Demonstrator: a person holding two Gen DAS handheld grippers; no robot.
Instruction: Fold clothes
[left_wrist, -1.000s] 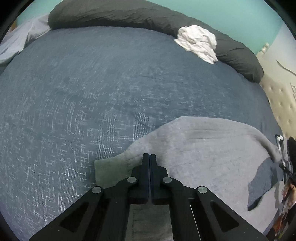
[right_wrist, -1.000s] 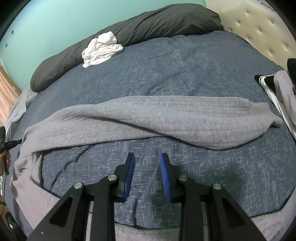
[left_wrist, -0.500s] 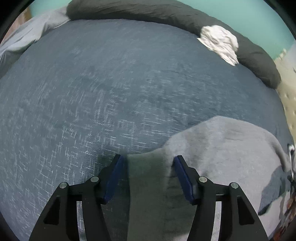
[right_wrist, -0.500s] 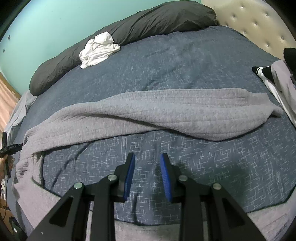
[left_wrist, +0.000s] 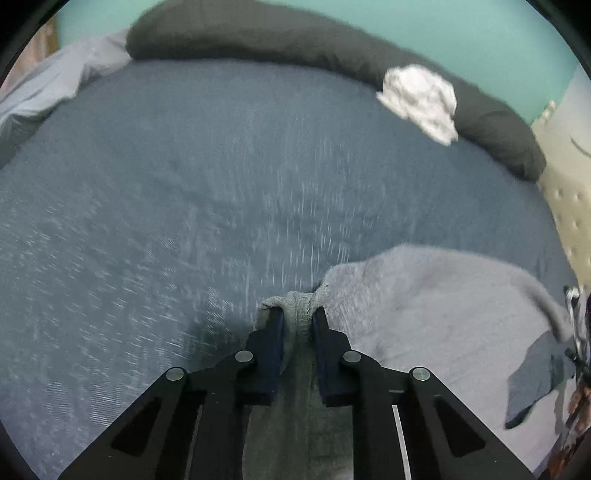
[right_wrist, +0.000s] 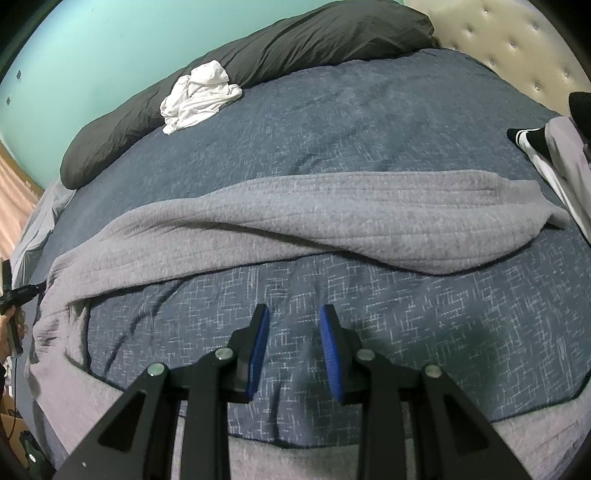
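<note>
The left tool has just been closing and pinches the grey garment at the bed's near edge; the right tool hangs parted, empty. Next: carry that edge across.
</note>
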